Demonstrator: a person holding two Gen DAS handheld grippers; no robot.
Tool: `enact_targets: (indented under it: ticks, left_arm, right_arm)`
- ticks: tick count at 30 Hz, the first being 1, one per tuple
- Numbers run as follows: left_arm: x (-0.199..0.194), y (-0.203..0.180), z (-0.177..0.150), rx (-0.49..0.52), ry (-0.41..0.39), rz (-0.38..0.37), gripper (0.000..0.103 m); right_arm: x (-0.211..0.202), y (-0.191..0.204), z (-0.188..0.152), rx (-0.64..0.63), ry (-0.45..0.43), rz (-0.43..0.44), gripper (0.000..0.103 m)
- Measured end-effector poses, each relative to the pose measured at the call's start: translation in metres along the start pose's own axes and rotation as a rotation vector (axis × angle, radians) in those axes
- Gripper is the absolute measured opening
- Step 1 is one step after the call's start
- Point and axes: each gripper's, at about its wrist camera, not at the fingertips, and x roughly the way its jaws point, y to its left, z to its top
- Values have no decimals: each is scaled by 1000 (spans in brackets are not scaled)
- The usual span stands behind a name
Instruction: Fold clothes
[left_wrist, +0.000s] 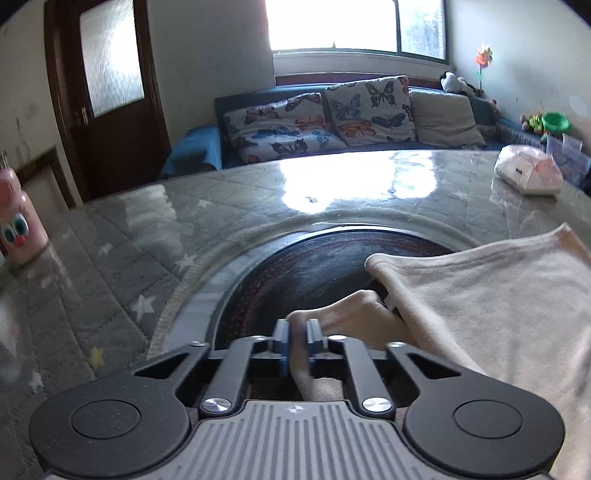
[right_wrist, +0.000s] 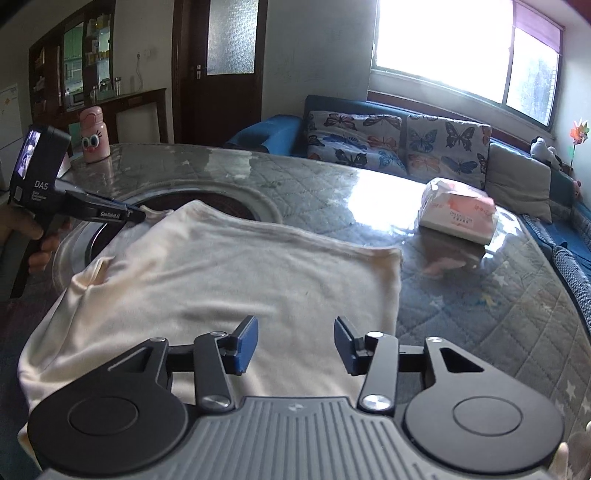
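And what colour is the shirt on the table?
The shirt is a plain cream, off-white colour with no pattern. The right wrist view shows it best.

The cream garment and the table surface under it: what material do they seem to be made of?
The cream garment looks like soft matte knit, probably cotton jersey: it drapes, wrinkles and bunches where the left gripper pinches it. The table surface seems to be quilted star-print fabric under a clear glossy sheet, glass or plastic, since it mirrors the window.

Bright window, blue sofa — dark door
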Motion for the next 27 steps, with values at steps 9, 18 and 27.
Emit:
enact_targets:
  ticks: [9,18,27]
  left_arm:
    - [-58,42,-23,-128,-31,213,4]
    - [-105,84,-64,-242,-17,340,4]
    - [-127,101,-84,-291,-32,412,4]
  right_arm:
    - [-9,23,-18,-22,24,55,52]
    - [-24,64,-21,-100,20,237,52]
    - [-27,122,-36,-241,94,452,52]
